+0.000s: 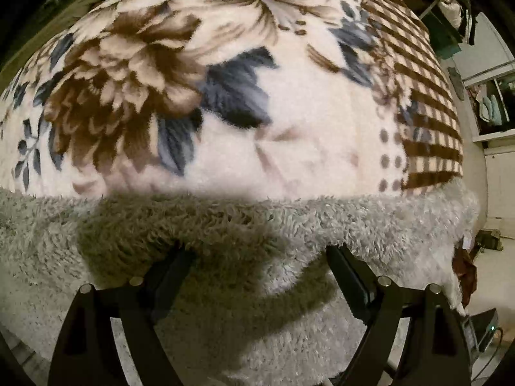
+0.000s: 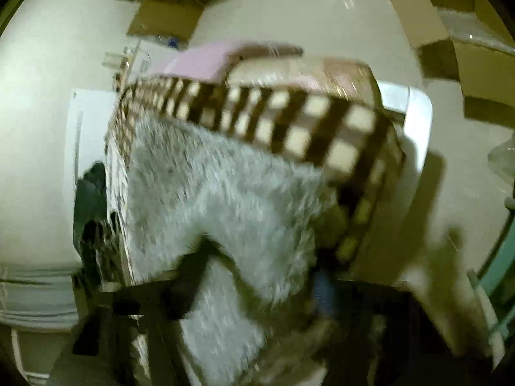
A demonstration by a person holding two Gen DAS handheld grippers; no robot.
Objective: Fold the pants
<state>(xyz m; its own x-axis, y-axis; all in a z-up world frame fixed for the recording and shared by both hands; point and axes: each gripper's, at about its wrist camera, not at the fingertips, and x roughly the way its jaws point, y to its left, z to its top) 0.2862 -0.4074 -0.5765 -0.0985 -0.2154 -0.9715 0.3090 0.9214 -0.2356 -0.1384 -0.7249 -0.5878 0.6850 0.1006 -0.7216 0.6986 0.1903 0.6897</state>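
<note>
The pants [image 1: 225, 231] are grey and fluffy and lie on a floral blanket [image 1: 225, 103]. In the left wrist view they fill the lower half of the frame. My left gripper [image 1: 257, 251] is open, its black fingers [image 1: 351, 276] spread wide with the tips buried under the fleece edge. In the blurred right wrist view the pants [image 2: 219, 193] drape over the bed's corner. My right gripper [image 2: 257, 276] is over the fleece, its fingers [image 2: 190, 276] smeared by motion blur; its state is unclear.
A checked brown-and-cream band [image 1: 428, 122] runs along the blanket's right side and shows in the right wrist view [image 2: 289, 122]. Cardboard boxes [image 2: 457, 32] stand on the pale floor [image 2: 322, 9] beyond the bed. Dark clothing [image 2: 90, 199] lies at the left.
</note>
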